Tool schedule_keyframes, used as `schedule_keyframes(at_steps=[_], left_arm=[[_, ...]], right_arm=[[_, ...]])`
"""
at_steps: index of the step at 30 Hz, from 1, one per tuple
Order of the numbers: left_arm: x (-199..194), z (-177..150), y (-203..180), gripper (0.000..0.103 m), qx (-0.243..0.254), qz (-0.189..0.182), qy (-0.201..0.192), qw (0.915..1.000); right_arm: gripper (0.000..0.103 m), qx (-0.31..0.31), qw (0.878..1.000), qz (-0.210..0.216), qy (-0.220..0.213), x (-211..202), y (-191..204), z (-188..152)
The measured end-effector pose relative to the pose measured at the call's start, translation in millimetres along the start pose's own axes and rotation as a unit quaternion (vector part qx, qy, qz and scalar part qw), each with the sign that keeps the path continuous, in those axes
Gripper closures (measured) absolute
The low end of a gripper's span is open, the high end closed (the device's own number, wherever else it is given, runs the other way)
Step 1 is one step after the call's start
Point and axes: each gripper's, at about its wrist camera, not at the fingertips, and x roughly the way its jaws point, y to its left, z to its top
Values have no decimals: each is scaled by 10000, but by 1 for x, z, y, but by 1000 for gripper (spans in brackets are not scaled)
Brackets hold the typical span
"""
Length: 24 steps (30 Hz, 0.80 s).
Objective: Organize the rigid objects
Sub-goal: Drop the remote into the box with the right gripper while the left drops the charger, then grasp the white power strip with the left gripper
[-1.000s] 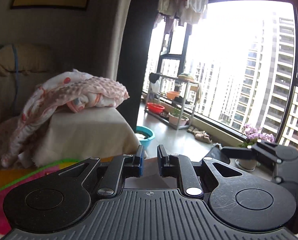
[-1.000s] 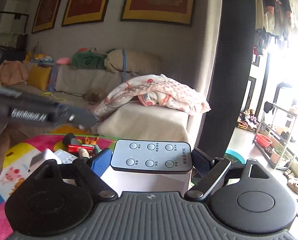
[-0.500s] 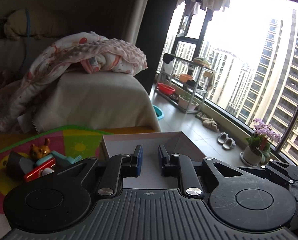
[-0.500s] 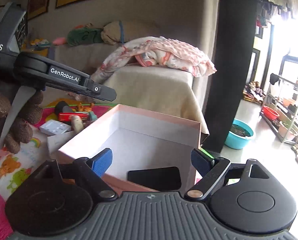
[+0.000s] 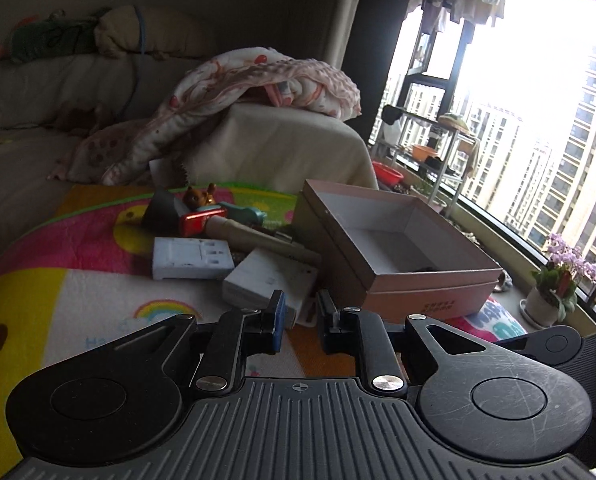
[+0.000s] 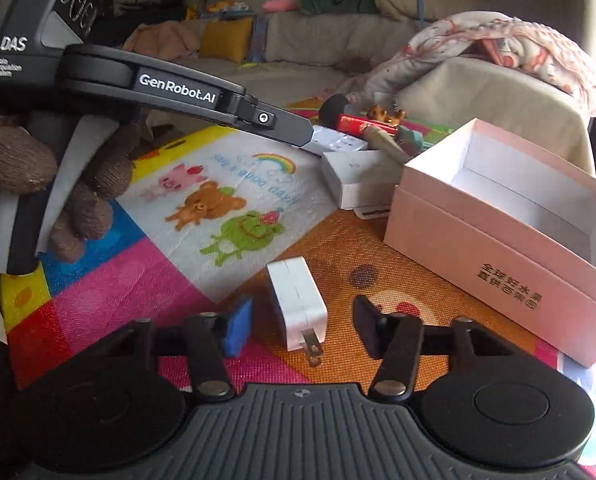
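Closing around a white charger [image 6: 297,303], the right hand-held gripper [image 6: 303,326] (pads not touching) hides its prongs' tips.

A white plug charger [image 6: 296,304] lies flat on the play mat, prongs toward six o'clock. At its two o'clock stands an open pink box [image 6: 494,256]; small toys and white boxes [image 6: 354,182] cluster at twelve

Left gripper [image 5: 300,318] fingers shut, empty; right gripper [image 6: 304,326] fingers closing, angled down; gloved hand [image 6: 46,184] grips handle.
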Motion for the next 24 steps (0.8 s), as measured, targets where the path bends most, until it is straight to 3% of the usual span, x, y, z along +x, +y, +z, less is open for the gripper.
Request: schedule_keyframes(at_steps=[3,9,14,15,16,18,19,24], left_arm=[[-1,-7,9,85,-119,21,45,9999],[6,-17,21,85,-400,-17,130,9991],[17,-24,18,85,-381,-48,306,9988],[19,-25,17,85,-328,-1,354,9988],[20,-26,15,85,-253,63,391,9989],[21,-28,14,85,-76,195,454,9988],[22,-29,14,85,-11,241,473,9986],[30,-19,21,85,150,388,472,9980]], right_arm=[[83,-199,9998,-12,96,2,7,6],[83,103,9994,-274,-170,-36,-18,39],[83,435,9863,-1238,-999,-64,-74,96],[78,404,9801,-1494,-1244,-65,-83,105],[56,333,9709,-1866,-1466,-63,-90,112],[25,305,9515,-2564,-1675,-54,-100,118],[24,366,9478,-2673,-1701,-51,-103,116],[24,566,9677,-2072,-1322,-43,-96,78]])
